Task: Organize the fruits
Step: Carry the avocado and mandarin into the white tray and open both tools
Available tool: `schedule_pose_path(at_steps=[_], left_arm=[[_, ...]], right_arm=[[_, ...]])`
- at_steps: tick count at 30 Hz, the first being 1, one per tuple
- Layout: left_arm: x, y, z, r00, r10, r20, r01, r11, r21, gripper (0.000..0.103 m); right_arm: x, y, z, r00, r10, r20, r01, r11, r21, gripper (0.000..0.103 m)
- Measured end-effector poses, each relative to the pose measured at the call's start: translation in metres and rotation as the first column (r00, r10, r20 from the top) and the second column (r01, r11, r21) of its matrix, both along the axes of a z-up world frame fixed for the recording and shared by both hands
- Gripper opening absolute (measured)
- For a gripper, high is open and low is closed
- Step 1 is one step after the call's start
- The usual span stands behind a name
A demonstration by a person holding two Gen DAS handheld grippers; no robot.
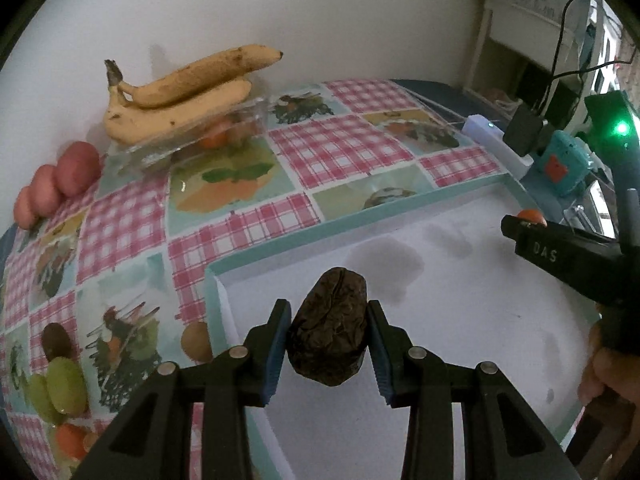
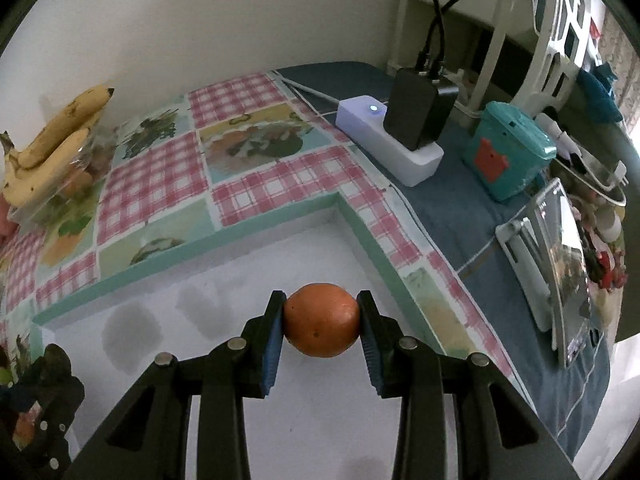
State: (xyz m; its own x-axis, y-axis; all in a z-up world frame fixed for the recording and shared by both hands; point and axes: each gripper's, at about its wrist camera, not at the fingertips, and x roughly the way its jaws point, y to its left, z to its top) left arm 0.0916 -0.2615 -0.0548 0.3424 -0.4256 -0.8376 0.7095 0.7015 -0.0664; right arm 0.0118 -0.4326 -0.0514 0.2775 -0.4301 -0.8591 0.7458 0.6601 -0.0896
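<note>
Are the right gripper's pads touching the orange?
Touching. The right wrist view shows the orange clamped in the right gripper, both blue pads pressed against its sides with no gap.

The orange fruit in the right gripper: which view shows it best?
The right wrist view: the orange fruit sits whole, centred between the right gripper's pads. The left wrist view shows only a sliver of it behind that gripper's fingers.

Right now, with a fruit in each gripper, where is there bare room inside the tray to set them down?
The tray floor looks bare in both views: white surface stretches from the left gripper with its dark wrinkled fruit toward the teal rim and far corner, and likewise beyond the right gripper with the orange. Crowded: the clear box under the bananas and the power strip side.
</note>
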Motion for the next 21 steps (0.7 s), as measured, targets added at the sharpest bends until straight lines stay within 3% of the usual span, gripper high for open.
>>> schedule_pose_path(at_steps=[8,17,21], left_arm=[[0.011,-0.004,-0.021,0.999,0.024,-0.021,-0.024,1.0,0.015,0.04],[0.013,-0.007,-0.022,1.0,0.03,-0.005,-0.029,0.999,0.043,0.041],[0.01,-0.006,-0.02,0.999,0.047,-0.006,-0.047,0.997,0.055,0.05]], right_arm=[[0.006,-0.008,-0.016,0.999,-0.009,-0.032,0.008,1.0,-0.02,0.037],[0.007,-0.006,-0.018,0.999,-0.009,-0.037,0.008,0.999,-0.038,0.037],[0.008,-0.007,-0.017,0.999,-0.008,-0.043,0.007,0.999,-0.034,0.042]])
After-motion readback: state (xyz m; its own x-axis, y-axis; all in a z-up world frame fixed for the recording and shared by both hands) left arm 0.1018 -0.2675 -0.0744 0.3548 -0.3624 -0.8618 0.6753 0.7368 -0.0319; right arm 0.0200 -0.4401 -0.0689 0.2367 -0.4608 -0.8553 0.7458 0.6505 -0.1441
